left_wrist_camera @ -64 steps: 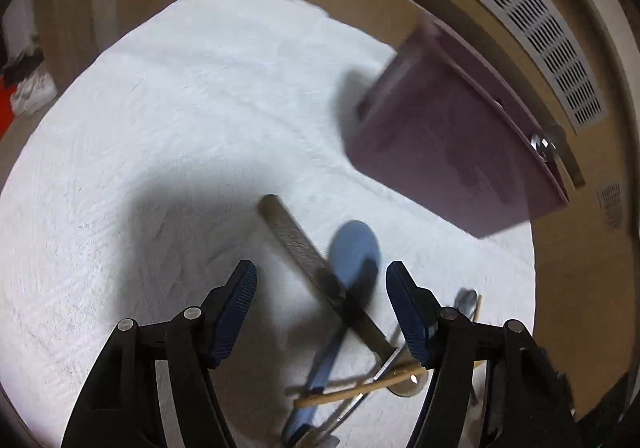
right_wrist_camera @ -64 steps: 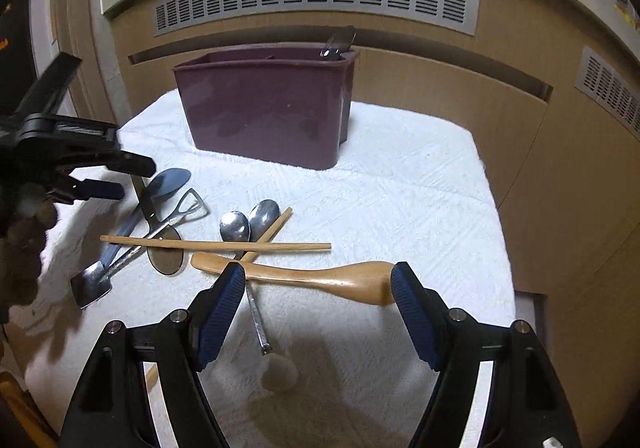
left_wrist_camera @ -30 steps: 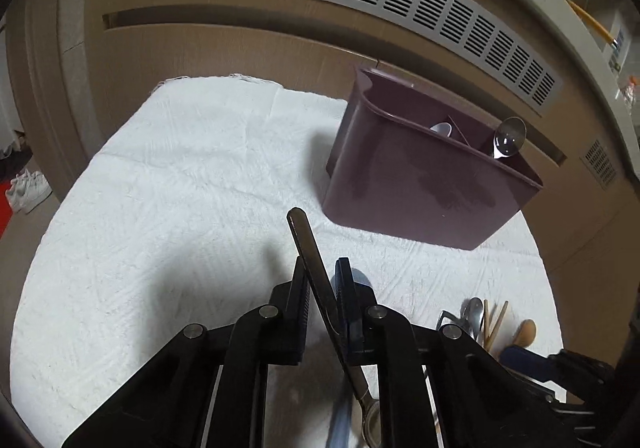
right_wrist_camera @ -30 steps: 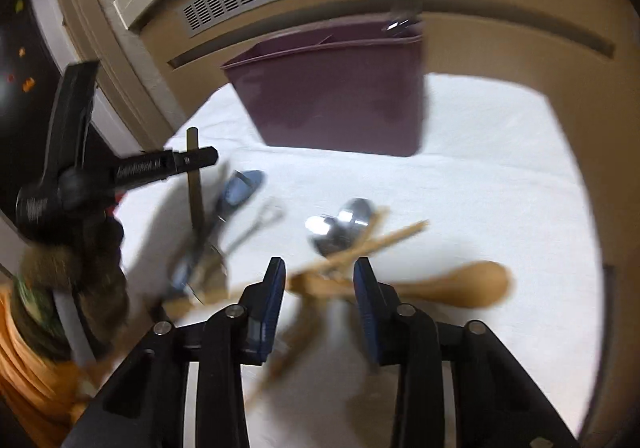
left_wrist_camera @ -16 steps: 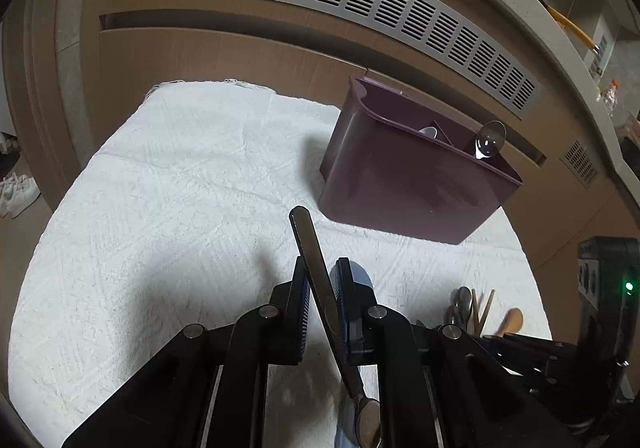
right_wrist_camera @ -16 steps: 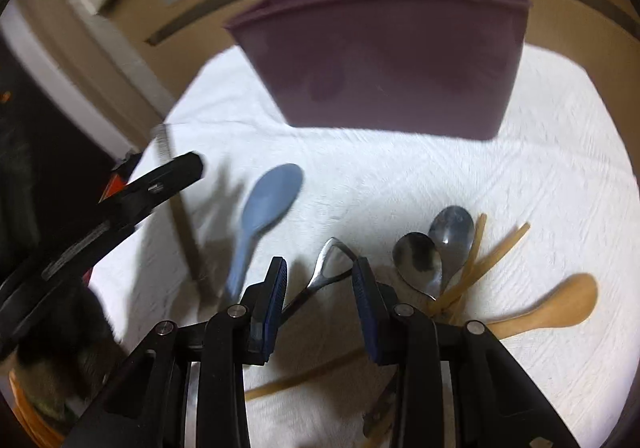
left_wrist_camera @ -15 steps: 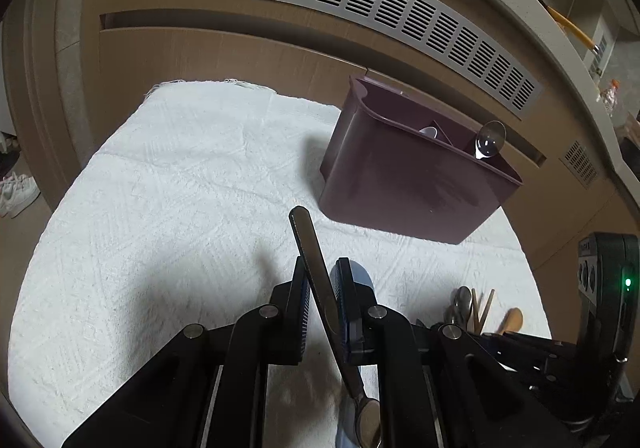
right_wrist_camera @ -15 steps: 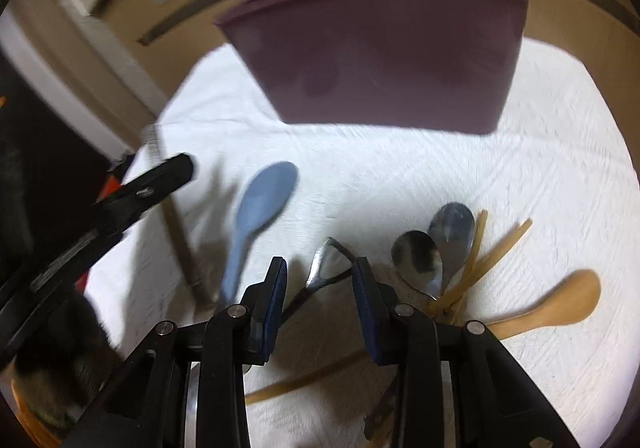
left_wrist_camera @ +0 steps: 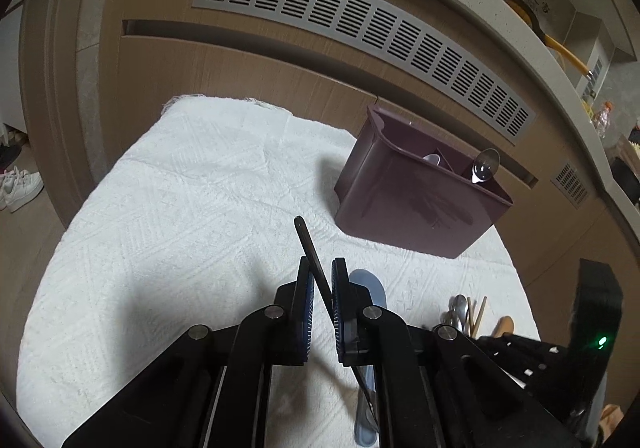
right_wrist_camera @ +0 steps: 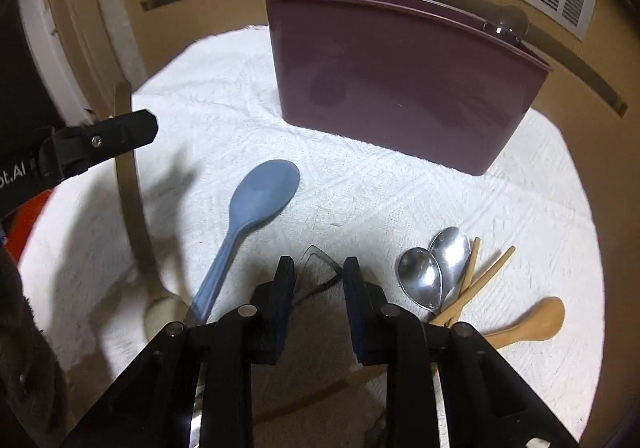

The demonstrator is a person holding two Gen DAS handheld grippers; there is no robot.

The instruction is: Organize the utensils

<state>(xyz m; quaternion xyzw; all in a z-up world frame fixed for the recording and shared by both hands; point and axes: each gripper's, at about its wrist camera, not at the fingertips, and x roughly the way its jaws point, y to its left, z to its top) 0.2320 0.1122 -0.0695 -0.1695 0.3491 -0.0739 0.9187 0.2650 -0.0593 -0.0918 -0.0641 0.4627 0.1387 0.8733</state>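
My left gripper is shut on a long metal spoon, held by its handle above the white cloth; the spoon also shows in the right wrist view, bowl down. A maroon utensil caddy stands at the back with a metal spoon in it; it also shows in the right wrist view. My right gripper hangs low over a wire-handled utensil, jaws nearly closed with a narrow gap; whether they grip it is unclear. A blue spoon lies to its left.
Two metal spoons, wooden chopsticks and a wooden spoon lie on the white cloth at the right. A wooden cabinet with a vent grille stands behind the table.
My left gripper closed on the metal spoon and lifted it off the cloth. My right gripper narrowed and moved left and down over the wire-handled utensil.
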